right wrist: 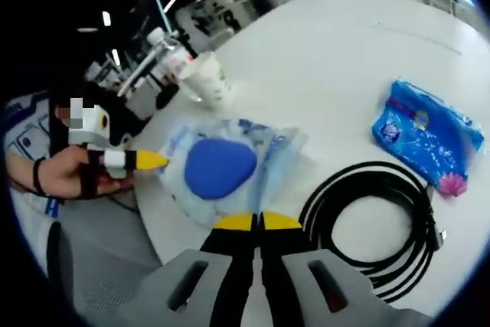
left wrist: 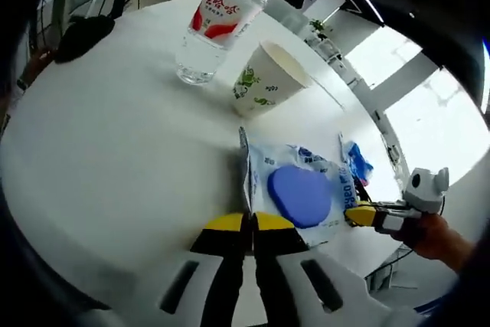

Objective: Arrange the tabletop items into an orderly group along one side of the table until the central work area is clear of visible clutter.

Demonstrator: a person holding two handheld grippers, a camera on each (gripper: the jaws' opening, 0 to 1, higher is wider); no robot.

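Observation:
A clear plastic packet (left wrist: pixel 302 193) with a blue oval pad inside lies on the white table (left wrist: pixel 115 151). My left gripper (left wrist: pixel 249 223) is shut on the packet's near edge. The right gripper (left wrist: pixel 361 214) comes in from the right and meets the packet's far side. In the right gripper view the packet (right wrist: pixel 222 166) lies just ahead of my right gripper (right wrist: pixel 256 222), whose yellow tips are shut on its near edge. The left gripper (right wrist: pixel 145 160), held by a hand, pinches the packet's left corner.
A water bottle (left wrist: pixel 210 32) and a paper cup (left wrist: pixel 268 78) stand together beyond the packet. A blue tissue pack (right wrist: pixel 425 132), a small pink item (right wrist: pixel 452 184) and a coiled black cable (right wrist: pixel 375 220) lie to the right. The table edge (right wrist: pixel 153 227) is close.

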